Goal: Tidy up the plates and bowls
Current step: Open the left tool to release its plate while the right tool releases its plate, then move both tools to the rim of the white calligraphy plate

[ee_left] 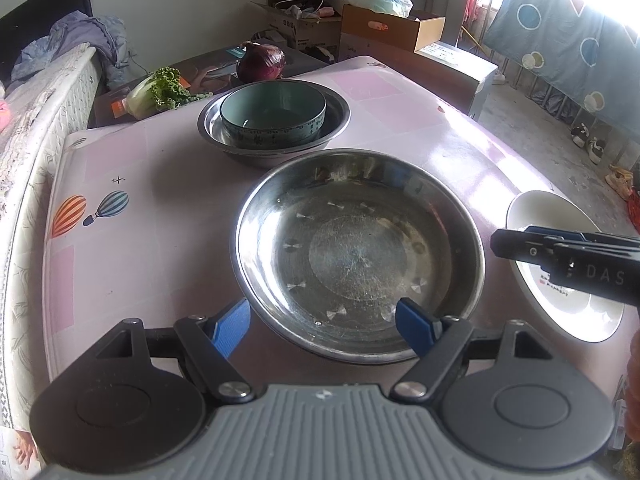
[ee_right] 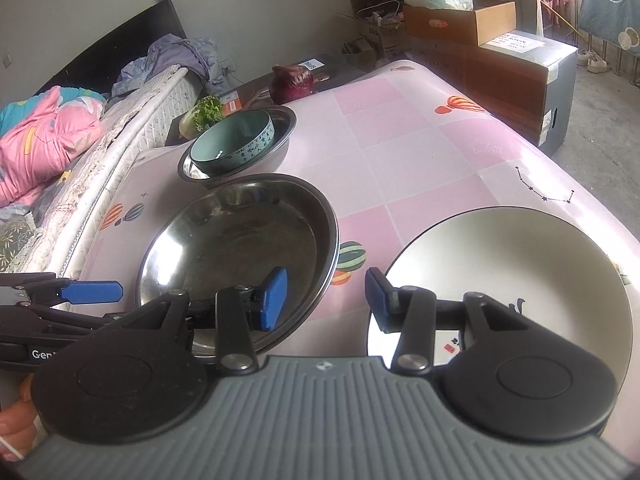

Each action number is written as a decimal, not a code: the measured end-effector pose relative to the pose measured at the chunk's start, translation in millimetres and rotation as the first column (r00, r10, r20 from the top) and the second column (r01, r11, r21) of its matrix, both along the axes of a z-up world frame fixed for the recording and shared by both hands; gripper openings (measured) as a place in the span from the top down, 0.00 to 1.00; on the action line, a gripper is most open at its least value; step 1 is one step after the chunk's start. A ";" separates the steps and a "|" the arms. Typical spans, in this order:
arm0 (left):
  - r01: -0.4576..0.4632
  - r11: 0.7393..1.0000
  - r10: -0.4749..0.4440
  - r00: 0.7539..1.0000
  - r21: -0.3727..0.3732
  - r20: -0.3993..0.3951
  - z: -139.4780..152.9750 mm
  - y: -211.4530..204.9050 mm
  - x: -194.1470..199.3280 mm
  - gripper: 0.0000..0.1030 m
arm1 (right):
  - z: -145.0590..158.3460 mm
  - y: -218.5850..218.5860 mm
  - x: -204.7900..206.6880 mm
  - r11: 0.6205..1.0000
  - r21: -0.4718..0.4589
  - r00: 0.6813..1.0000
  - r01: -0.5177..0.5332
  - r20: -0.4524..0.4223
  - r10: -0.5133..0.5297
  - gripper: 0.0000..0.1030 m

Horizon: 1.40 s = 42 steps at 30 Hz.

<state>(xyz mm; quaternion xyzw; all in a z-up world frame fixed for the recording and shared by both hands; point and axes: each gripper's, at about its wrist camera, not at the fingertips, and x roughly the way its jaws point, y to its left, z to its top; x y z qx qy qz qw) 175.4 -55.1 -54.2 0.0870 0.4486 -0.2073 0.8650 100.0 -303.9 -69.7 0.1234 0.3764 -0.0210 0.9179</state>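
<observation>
The large, shallow stainless-steel plate (ee_left: 360,256) sits in the middle of the pink, balloon-patterned bench (ee_left: 132,240) and serves as the landmark here. Just behind it stands a smaller steel bowl (ee_left: 276,148) with a teal ceramic bowl (ee_left: 273,114) nested inside; to its right, close but apart, lies a white round ceramic plate (ee_right: 516,280). The left gripper (ee_left: 324,322) hovers at the steel plate's near edge with its blue pads spread wide, the right pad over the plate's interior and the left pad outside the rim; nothing is pinched. The right gripper (ee_right: 328,300) hangs over the gap between the steel plate and the white plate, its pads parted with nothing between them and the right pad at the white plate's left rim. The step in hand looks like taking hold of the white plate to stack it on the steel one. To do it well, the right gripper should straddle the white rim, one pad above and one below, and close firmly before lifting, since glazed ceramic may slip. The plate should be kept level, carried over the steel plate's centre and lowered gently, while the left gripper stays clear or steadies the steel rim.
</observation>
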 end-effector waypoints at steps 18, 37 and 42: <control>0.133 0.990 -0.129 0.989 -0.047 0.066 23.7 -44.5 -55.4 0.13 | 15.4 -110.3 -102.6 0.971 0.096 0.964 0.221 0.131 -0.232 0.50; 0.187 0.966 -0.205 0.975 -0.176 -0.087 -30.7 -140.1 -54.2 0.31 | -39.7 -205.1 -84.2 0.958 0.205 0.976 0.199 0.051 -0.213 0.47; 0.176 0.968 -0.199 0.972 -0.178 -0.122 -39.4 -149.0 -48.9 0.51 | -46.4 -205.1 -71.8 0.960 0.232 0.985 0.156 0.031 -0.168 0.62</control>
